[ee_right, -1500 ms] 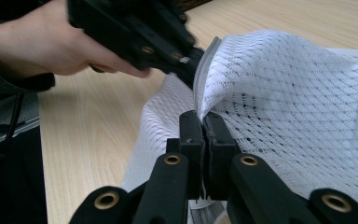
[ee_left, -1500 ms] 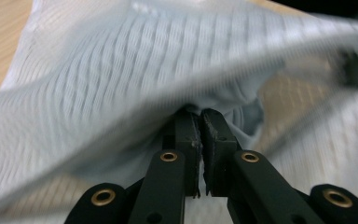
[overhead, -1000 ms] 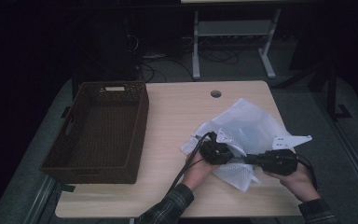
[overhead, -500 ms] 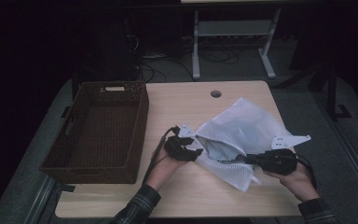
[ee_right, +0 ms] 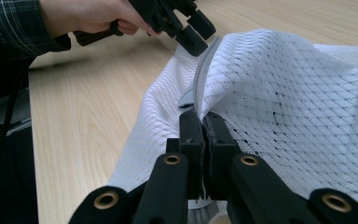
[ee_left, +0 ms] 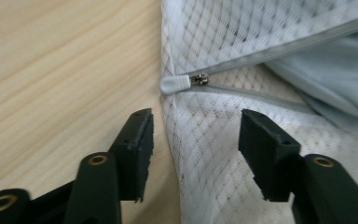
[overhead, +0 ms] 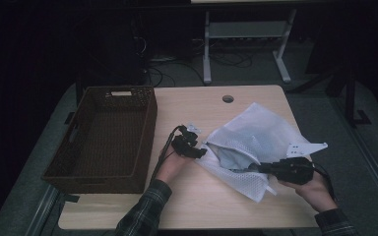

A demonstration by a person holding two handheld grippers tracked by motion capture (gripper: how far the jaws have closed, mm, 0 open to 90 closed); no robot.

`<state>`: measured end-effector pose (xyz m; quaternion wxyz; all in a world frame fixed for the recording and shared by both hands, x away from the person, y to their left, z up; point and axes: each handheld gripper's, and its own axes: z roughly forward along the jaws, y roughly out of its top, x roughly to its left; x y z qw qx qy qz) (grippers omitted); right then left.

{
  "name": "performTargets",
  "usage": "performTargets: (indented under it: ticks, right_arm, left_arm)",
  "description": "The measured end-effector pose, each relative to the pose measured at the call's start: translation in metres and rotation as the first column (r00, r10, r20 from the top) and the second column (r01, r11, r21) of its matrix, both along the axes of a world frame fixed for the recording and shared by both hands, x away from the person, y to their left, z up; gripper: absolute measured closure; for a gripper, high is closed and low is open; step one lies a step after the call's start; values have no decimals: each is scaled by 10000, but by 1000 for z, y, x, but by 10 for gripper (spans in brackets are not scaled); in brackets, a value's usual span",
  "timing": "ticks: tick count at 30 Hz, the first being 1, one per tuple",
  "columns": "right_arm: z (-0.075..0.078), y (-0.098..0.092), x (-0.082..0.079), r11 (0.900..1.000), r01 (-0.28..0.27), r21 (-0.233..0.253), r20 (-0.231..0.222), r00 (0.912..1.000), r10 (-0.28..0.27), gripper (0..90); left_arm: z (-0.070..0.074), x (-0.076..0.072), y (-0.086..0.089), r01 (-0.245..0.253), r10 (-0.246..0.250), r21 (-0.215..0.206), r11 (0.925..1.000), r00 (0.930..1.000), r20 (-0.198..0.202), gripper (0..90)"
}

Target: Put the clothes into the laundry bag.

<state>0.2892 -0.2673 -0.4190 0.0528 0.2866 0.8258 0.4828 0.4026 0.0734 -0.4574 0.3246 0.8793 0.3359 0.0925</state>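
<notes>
White mesh bag (overhead: 261, 142) lies on the table (overhead: 211, 201), well right of the wicker basket (overhead: 106, 137) — zipper partly open, pale blue cloth (ee_left: 326, 84) inside. Right gripper (ee_right: 203, 123) pinches the mesh by the opening. Left gripper (ee_left: 193, 135) — jaws spread just short of the zipper pull (ee_left: 175, 84). Basket holds nothing.

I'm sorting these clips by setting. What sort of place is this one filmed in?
Probably a lab or workshop set up for recording, not a home. A plain wooden table with a cable hole stands on grey floor; loose cables and a metal stand lie behind it, in darkness.
</notes>
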Motion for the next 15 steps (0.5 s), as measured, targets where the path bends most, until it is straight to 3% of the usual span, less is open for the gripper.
performTargets:
  ticks: [9, 14, 15]
  right_arm:
    - [1, -1, -1, 10000, 61, -55, 52, 10000, -60, 873]
    - [0, -1, 0, 9998, 103, -146, 51, 9999, -102, 873]
    - [0, -2, 0, 9997, 135, -216, 93, 9999, -133, 873]
  left_arm:
    - [-2, -2, -6, 142, -145, 484, 9987, 9999, 52, 664]
    - [-1, -4, -7, 303, -300, 415, 9987, 9995, -78, 849]
    - [-1, -6, -8, 262, -264, 567, 9980, 9997, 17, 875]
